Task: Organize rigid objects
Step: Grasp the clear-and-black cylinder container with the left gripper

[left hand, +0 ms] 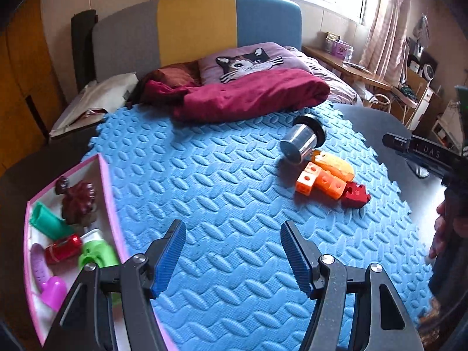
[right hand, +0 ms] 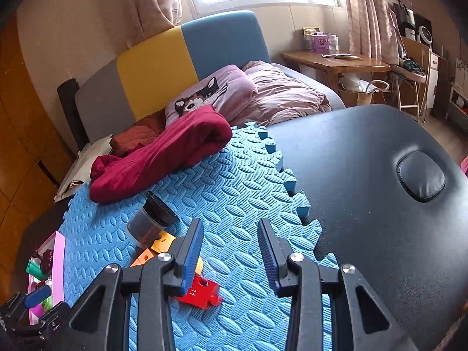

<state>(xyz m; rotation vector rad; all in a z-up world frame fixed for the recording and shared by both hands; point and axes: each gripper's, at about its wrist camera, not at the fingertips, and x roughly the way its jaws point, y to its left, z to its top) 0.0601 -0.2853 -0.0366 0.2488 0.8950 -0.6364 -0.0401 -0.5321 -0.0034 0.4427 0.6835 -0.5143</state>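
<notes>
On the blue foam mat (left hand: 222, 181) lie a metal cup (left hand: 304, 139) on its side, a yellow-orange toy (left hand: 333, 165), orange cube blocks (left hand: 320, 180) and a red puzzle piece (left hand: 355, 194). My left gripper (left hand: 233, 234) is open and empty over the mat's near part, right of a pink-rimmed box (left hand: 106, 193) that holds several toys. My right gripper (right hand: 230, 234) is open and empty just above the red puzzle piece (right hand: 201, 292), with the cup (right hand: 152, 219) and orange blocks (right hand: 152, 250) to its left. The right gripper's body shows in the left wrist view (left hand: 424, 152).
A dark red cloth (left hand: 248, 96) lies at the mat's far edge against pillows. The black padded table (right hand: 380, 204) extends right of the mat. The box shows at far left in the right wrist view (right hand: 57, 263). A wooden desk (right hand: 333, 61) stands beyond.
</notes>
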